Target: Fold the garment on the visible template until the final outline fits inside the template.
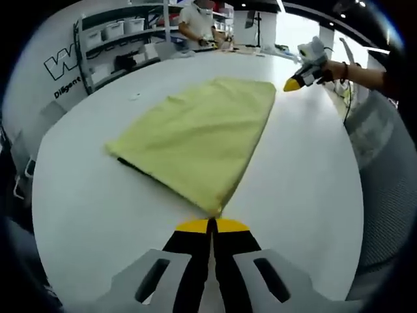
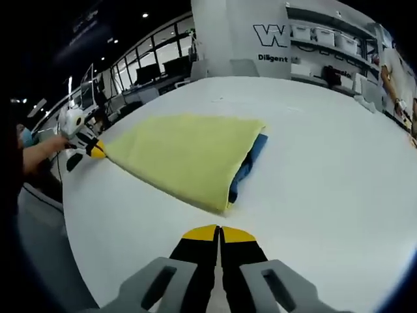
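A yellow garment [image 1: 195, 134] lies folded flat on the white table [image 1: 306, 195]. In the right gripper view the garment [image 2: 186, 156] covers a blue template [image 2: 251, 160], which peeks out along the right edge; in the left gripper view a dark strip of the template [image 1: 133, 164] shows under the near left edge. My left gripper [image 1: 212, 225] is shut just short of the garment's near corner, nothing between its jaws. It also appears as the left gripper [image 2: 94, 151], held by a hand. My right gripper [image 2: 219, 229] is shut just off another corner; the right gripper [image 1: 293, 83] also appears far right.
Shelves with white bins [image 1: 124, 29] and a wall with lettering [image 2: 273, 36] stand behind the table. A person [image 1: 199, 23] stands at a far bench. The table's rounded edge [image 2: 68, 215] drops off near my hands. Desks with monitors [image 2: 150, 72] fill the background.
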The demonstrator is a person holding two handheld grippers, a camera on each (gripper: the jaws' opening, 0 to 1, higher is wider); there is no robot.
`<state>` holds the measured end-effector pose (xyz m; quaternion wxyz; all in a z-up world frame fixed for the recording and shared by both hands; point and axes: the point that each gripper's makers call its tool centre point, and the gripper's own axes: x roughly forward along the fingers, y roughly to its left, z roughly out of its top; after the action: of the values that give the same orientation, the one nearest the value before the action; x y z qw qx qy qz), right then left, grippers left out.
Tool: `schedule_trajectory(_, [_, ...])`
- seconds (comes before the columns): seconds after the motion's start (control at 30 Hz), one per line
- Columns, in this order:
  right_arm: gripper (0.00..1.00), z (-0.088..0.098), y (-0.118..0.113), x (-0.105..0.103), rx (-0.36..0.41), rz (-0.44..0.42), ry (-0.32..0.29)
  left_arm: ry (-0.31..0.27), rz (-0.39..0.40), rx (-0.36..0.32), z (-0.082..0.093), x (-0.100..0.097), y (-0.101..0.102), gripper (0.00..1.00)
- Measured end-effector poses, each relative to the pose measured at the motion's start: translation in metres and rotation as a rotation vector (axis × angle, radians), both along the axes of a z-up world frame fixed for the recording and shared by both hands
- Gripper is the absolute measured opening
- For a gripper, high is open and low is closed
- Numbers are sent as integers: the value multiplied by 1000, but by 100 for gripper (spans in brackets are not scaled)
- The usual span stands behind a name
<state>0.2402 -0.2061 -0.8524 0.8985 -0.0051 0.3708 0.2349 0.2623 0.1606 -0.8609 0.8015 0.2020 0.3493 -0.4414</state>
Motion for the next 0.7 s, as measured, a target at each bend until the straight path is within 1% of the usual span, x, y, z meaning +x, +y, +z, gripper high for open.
schedule_trajectory(0.13, [0,6,1,5,37,-27,-12,9,43,1,0,1,11,0])
schedule_trajectory(0.17, [0,11,2,9,51,-38,-25,18,72,-19,1,1,12,0])
schedule_trajectory(0.23, [0,14,1,12,59,-49,-33,61,116,-67,2,-3,9,2])
schedule_trajectory(0.3, [0,17,2,14,64,-58,-44,55,146,-128,6,-3,4,6])
schedule_trajectory(0.33, [0,17,3,15,70,-63,-46,63,177,-147,6,-3,3,9])
schedule_trajectory(0.43, [9,17,4,16,78,-75,-43,93,255,-219,8,-1,-2,20])
schedule_trajectory(0.47, [12,17,4,17,77,-76,-46,96,300,-256,10,3,-4,22])
schedule_trajectory(0.5, [14,15,4,17,77,-77,-42,99,321,-276,11,4,-4,24])
schedule_trajectory(0.53, [14,13,5,17,73,-74,-37,113,340,-292,9,5,-5,24])
schedule_trajectory(0.57, [14,12,7,17,65,-65,-37,117,343,-292,7,5,-5,24])
schedule_trajectory(0.6, [13,11,8,17,56,-54,-38,114,357,-272,3,6,-4,22])
schedule_trajectory(0.63, [13,11,12,17,53,-47,-40,95,352,-281,5,8,-7,20])
schedule_trajectory(0.7, [13,10,15,17,55,-38,-39,101,362,-285,4,9,-6,20])
